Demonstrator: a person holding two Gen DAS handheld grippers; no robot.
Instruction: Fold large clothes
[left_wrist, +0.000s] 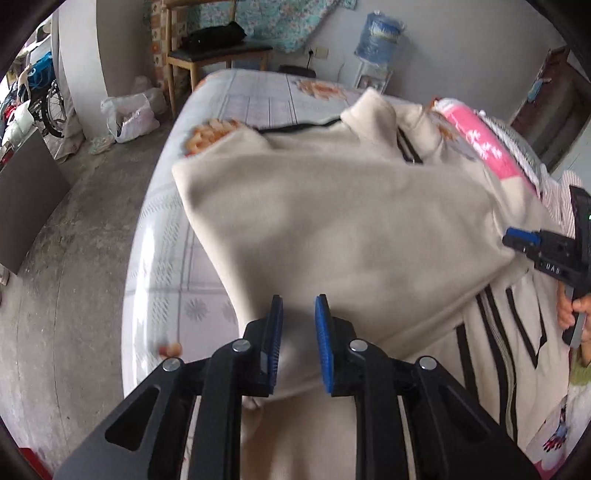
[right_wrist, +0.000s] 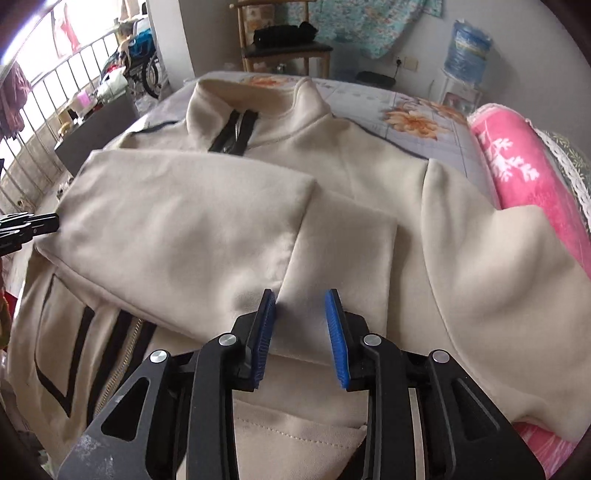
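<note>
Bedroom w/ concrete floor; bed (right_wrist: 424, 99) under a floral sheet, wooden chair (right_wrist: 284, 51) and water jug (right_wrist: 467, 48) at the far wall, pink blanket (right_wrist: 524, 162) along the bed's right edge. Cream zip jacket (right_wrist: 332, 155) lies spread on the bed, collar toward the far wall, 1 sleeve (right_wrist: 184, 206) folded across the chest (black trim shows at the hem). Left gripper (left_wrist: 298, 306) above the cloth, jaws a little apart, nothing pinched. Right gripper (right_wrist: 301, 299) likewise parted, pads (right_wrist: 334, 332) clear of the fabric, holding nothing.
</note>
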